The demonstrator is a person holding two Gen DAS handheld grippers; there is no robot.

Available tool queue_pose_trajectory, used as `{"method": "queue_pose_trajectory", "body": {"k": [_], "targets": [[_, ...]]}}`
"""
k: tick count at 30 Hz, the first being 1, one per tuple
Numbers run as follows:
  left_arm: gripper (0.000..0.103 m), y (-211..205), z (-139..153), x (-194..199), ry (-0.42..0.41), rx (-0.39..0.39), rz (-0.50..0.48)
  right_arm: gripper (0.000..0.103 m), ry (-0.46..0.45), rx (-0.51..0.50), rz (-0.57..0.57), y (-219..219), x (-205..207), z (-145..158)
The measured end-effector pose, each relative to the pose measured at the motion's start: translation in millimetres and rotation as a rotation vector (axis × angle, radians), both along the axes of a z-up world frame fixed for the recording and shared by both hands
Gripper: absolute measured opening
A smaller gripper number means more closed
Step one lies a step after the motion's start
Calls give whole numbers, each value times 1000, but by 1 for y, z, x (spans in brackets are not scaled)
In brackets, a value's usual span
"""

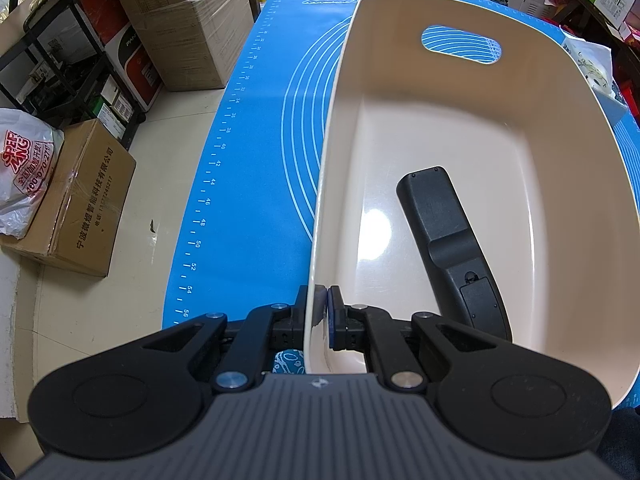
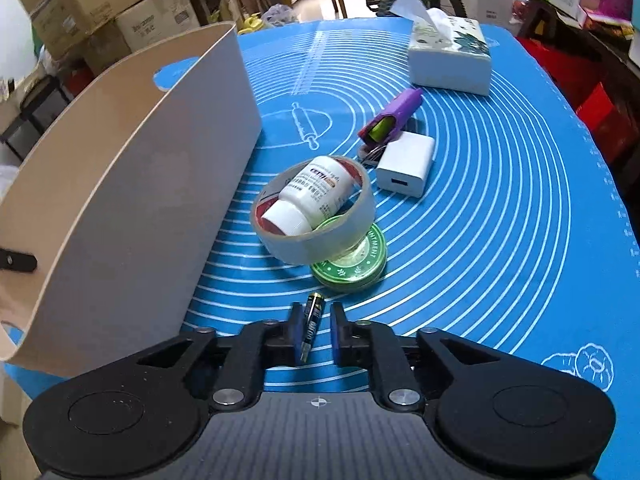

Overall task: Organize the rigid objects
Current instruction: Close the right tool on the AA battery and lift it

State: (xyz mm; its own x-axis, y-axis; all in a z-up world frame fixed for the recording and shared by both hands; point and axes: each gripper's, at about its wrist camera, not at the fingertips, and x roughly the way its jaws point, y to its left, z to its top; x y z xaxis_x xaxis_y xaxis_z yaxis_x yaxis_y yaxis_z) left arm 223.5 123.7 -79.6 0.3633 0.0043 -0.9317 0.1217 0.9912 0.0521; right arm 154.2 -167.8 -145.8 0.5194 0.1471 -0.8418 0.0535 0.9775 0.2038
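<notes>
Battery (image 2: 312, 326): lying between the right gripper's (image 2: 316, 330) parted pads, touching the left one, not clamped. Left gripper (image 1: 322, 312): pinched shut on the near wall of the cream bin (image 1: 560, 128), steadying it. Remote (image 1: 452, 240): already inside the bin. Tape roll (image 2: 316, 216), pill bottle (image 2: 316, 196), green tin (image 2: 352, 264), charger (image 2: 406, 164): on the blue mat (image 2: 500, 240), beside the bin. Step, by judgement: securing the battery; next move calls for closing squarely on it.

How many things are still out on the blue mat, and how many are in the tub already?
In the tub: 1
remote

Out on the blue mat: 7
battery
tape roll
pill bottle
green tin
white charger
purple case
tissue box

Total: 8
</notes>
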Motion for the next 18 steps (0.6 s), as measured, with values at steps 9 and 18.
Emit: {"method": "queue_pose_trajectory", "body": {"k": [9, 18], "targets": [[9, 0, 0, 0, 0, 0, 0, 38, 17, -30, 13, 5, 3, -4], [9, 0, 0, 0, 0, 1, -1, 19, -2, -15, 14, 8, -1, -4]]}}
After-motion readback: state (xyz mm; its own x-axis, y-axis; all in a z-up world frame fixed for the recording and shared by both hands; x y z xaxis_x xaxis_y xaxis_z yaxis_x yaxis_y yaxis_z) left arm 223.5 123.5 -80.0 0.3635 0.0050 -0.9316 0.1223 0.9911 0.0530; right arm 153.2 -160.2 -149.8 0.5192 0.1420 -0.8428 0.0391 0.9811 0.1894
